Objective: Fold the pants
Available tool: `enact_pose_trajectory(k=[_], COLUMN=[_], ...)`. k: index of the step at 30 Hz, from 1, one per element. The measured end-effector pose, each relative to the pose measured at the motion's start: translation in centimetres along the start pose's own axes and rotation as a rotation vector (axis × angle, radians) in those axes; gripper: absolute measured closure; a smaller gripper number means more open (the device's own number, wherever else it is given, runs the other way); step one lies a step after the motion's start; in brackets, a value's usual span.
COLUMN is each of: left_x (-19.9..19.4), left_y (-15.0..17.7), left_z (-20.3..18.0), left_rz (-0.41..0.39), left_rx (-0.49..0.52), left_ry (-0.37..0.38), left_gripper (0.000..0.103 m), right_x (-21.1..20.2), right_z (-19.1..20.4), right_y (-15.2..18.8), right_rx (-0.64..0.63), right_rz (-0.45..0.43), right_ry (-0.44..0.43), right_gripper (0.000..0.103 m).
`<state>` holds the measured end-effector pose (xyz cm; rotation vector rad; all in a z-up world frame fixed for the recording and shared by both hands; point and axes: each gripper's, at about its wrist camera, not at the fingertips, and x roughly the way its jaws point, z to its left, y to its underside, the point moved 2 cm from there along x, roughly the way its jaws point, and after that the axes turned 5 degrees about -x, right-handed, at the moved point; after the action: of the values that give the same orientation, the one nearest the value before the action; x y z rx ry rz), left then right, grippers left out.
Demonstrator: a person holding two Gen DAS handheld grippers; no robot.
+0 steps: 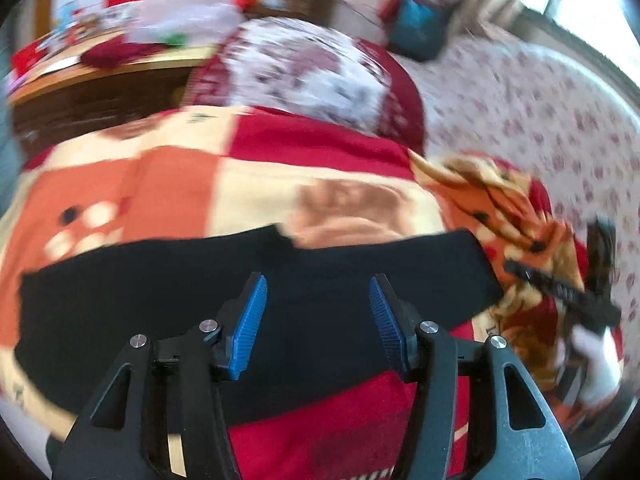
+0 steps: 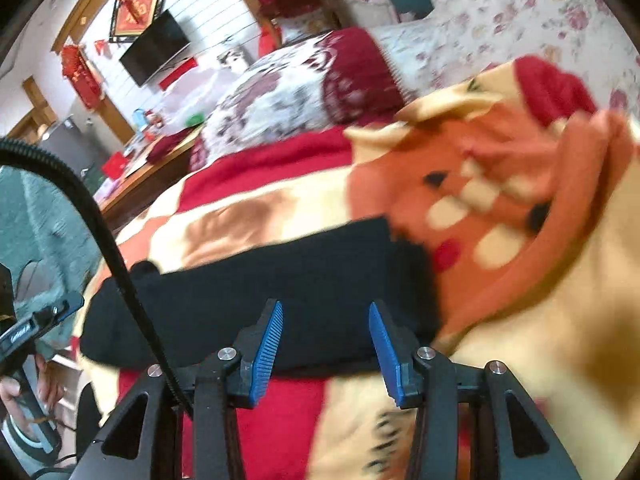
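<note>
The black pants lie as a long folded band across a red, orange and cream blanket on a bed. My left gripper is open and empty, hovering just above the middle of the band. In the right wrist view the pants lie ahead of my right gripper, which is open and empty over their near edge. The right gripper also shows at the right edge of the left wrist view. Both views are motion-blurred.
A patterned red and white pillow lies beyond the blanket. A floral bedspread is to the right. A wooden table with clutter stands behind. A black cable crosses the right wrist view.
</note>
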<state>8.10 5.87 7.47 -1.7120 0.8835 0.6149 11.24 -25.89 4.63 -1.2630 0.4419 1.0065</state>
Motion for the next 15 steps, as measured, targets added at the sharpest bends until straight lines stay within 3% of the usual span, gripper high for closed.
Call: enact_pose_trajectory(k=[5,7,10,11,12,13,15], left_x=[4.8,6.2,7.8,8.1,8.5,8.6,8.9], left_y=[-0.7,-0.9,-1.1,-1.2,-1.2,-1.1,-1.0], left_z=[-2.8,-3.2,-3.4,-3.4,-3.5,-3.5,-3.7], left_rz=[0.066,0.081,0.098,0.102,0.104,0.104,0.105], left_rx=[0.087,0.099,0.094,0.091,0.088,0.087,0.082], left_ry=[-0.014,-0.022,-0.025,-0.023,-0.022,-0.024,-0.023], left_gripper=[0.050,0.050,0.050,0.050,0.050,0.050,0.050], right_x=[3.9,5.3,6.9,7.4,7.6,7.8,7.8], right_z=[-0.9,-1.4,-2.2,-2.3,-2.1,-1.7,-0.7], right_y=[-2.4,-2.3,-2.0,-1.9,-1.8,-1.7,-1.7], right_rx=[-0.065,-0.070,-0.053,-0.051,-0.056,-0.074,-0.160], right_rz=[0.092,0.126,0.157,0.171,0.175,0.181,0.184], right_ry=[0.029,0.084,0.090,0.072,0.038,-0.003,0.015], right_gripper=[0.059,0.059,0.059,0.066,0.083,0.091,0.095])
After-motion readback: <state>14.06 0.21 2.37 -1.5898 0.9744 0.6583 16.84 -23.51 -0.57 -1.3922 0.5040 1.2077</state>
